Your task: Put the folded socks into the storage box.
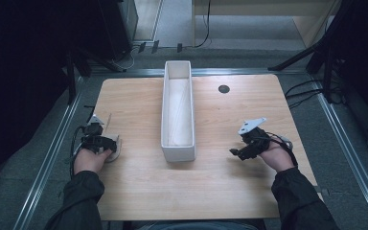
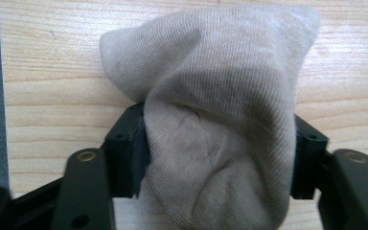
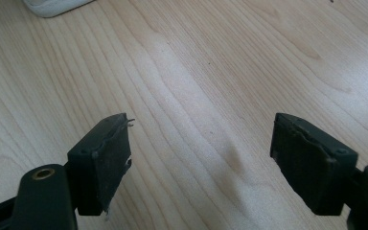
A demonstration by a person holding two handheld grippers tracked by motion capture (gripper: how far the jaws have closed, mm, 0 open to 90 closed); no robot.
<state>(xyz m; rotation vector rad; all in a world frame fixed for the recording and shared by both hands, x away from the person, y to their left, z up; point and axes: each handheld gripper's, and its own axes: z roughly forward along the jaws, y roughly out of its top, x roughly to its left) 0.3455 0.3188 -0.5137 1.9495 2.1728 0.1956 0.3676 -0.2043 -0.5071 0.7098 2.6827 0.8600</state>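
A beige knitted sock (image 2: 220,96) lies bunched on the wooden table (image 2: 52,57), and my left gripper (image 2: 218,148) is shut on it, both black pads (image 2: 127,143) pressing its sides. In the high view that gripper (image 1: 106,143) sits near the table's left edge with the sock (image 1: 117,149) at its tip. My right gripper (image 1: 237,152) rests low over the table's right side. Its jaws (image 3: 201,153) stand wide open with bare wood between them.
A long white bin (image 1: 178,152) stands lengthwise in the middle of the table (image 1: 139,191); its corner (image 3: 52,5) shows at the top left of the right gripper view. A black round hole (image 1: 224,88) is at the far right. Metal rails edge the table.
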